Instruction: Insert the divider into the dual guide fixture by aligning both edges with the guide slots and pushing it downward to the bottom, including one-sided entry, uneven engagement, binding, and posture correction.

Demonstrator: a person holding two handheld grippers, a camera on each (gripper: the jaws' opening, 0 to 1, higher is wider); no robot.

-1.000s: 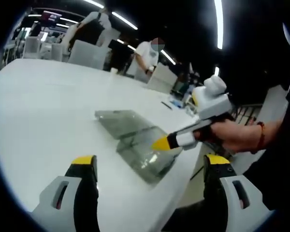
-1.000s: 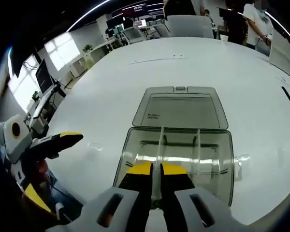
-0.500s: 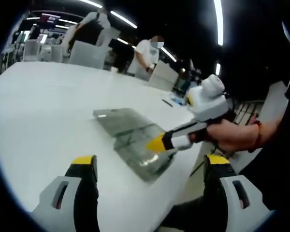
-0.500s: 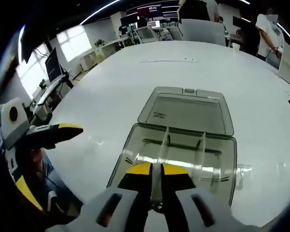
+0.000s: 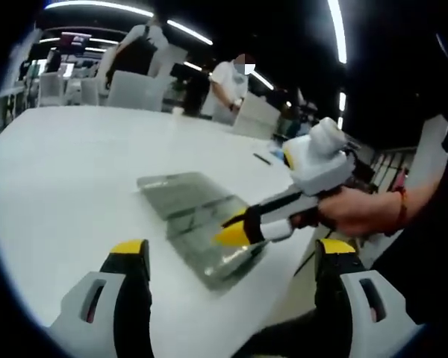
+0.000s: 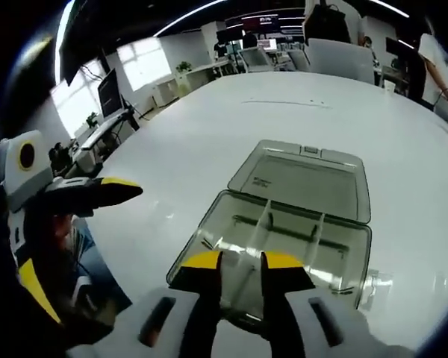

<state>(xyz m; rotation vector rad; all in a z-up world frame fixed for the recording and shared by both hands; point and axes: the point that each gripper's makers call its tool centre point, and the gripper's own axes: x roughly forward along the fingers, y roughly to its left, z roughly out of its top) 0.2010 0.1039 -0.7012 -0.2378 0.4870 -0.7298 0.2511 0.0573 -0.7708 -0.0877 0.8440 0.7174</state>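
A clear plastic box [image 6: 336,257] with guide slots lies on the white table, its hinged lid [image 6: 306,183] folded flat behind it. A clear divider [image 6: 243,277] stands in the box's near left part, and a second divider [image 6: 314,233] stands to its right. My right gripper [image 6: 241,261] straddles the near divider, jaws parted with a visible gap on each side. In the left gripper view the box [image 5: 198,224] sits ahead, and the right gripper [image 5: 235,231] reaches into it from the right. My left gripper [image 5: 233,247] hangs open short of the box, holding nothing.
The white table [image 5: 67,171] stretches wide to the left and back. Its near edge runs just beside the box. A dark pen [image 5: 262,159] lies further back. People [image 5: 228,86] and chairs [image 5: 134,89] stand beyond the far edge.
The right gripper's jaws have parted from the divider they were pinching. Both views have shifted a little with the hands; the left gripper remains open.
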